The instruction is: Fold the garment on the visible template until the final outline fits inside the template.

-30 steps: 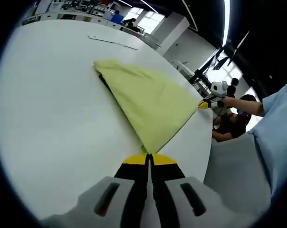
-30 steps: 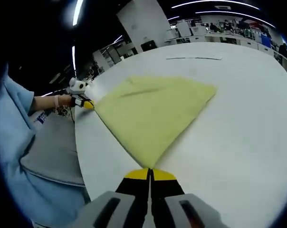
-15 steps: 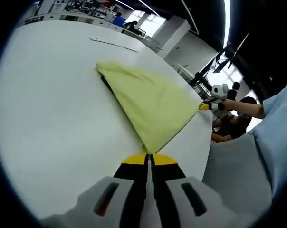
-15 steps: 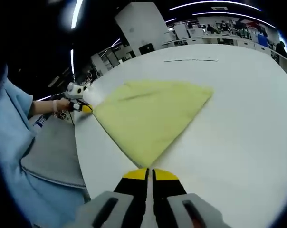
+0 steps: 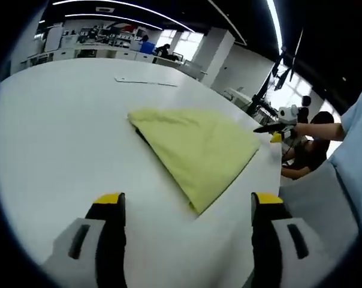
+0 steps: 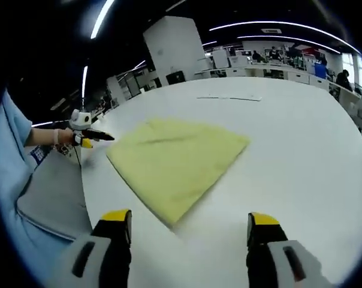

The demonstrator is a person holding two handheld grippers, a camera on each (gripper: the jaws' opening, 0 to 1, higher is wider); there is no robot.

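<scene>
A soft yellow garment (image 5: 196,151) lies folded into a rough four-sided wedge on a smooth white table (image 5: 55,138), its matte fabric faintly creased and one pointed corner reaching toward the table's near edge, where the person stands. In the left gripper view, the left gripper (image 5: 187,207) hangs over the near edge with its two yellow-tipped black fingers (image 5: 109,207) spread wide apart, the garment's corner lying on the table between them and untouched. In the right gripper view, the right gripper (image 6: 190,222) is likewise wide open, its yellow-tipped fingers (image 6: 260,225) standing to either side of the garment's (image 6: 175,162) other near corner, which rests flat on the white surface (image 6: 301,156). Half a second earlier both pairs of jaws were pressed together on those corners; now both have let go and the cloth lies free, a dark line of shadow showing under its far folded edge in the left gripper view. Each gripper also appears small at the side of the other's view, beside the garment's outer corner, held by a hand (image 5: 310,129) emerging from a light blue sleeve (image 6: 10,150). A grey cloth (image 6: 52,198) hangs off the table's near edge by the person. A thin line (image 5: 146,82) is marked on the table's far side, well apart from the garment, with office furniture beyond under strip lights.
</scene>
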